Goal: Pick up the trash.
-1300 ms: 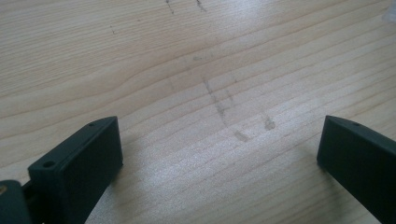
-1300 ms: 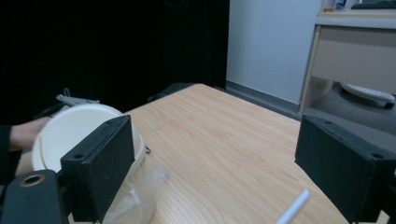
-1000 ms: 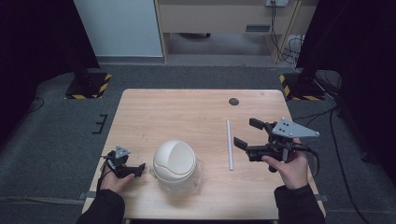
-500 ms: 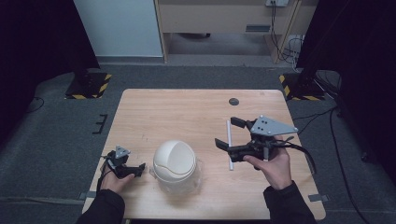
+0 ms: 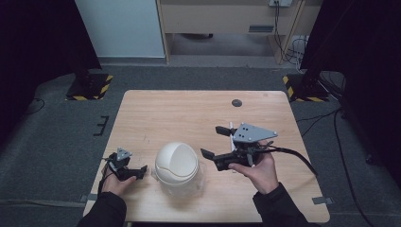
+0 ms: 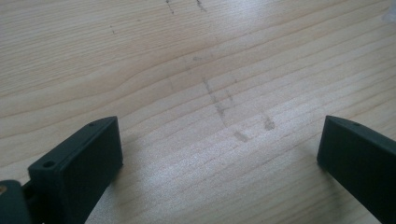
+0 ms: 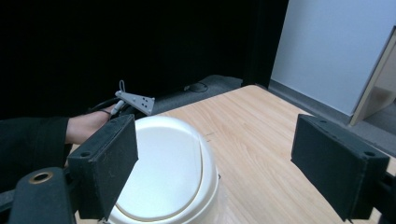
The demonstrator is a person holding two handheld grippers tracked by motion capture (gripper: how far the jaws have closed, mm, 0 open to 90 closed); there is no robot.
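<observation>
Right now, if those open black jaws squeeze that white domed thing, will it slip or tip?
The white dome looks smooth and rounded, so the right gripper may slide off it. It seems a thin, light shell, likely to skid when pushed. Its broad base probably resists tipping.

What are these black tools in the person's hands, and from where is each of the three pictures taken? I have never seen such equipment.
A person sits at a wooden table and holds a hand-operated two-jaw gripper in each hand. The high view looks down from above: the left gripper rests low on the table, and the right gripper is raised beside a white domed container. A thin white stick lies partly hidden behind the right gripper, and a small dark disc lies near the far edge. The other two pictures come from cameras riding on the grippers, looking along their own black jaws. Both grippers are open and hold nothing; the right one faces the container.
</observation>
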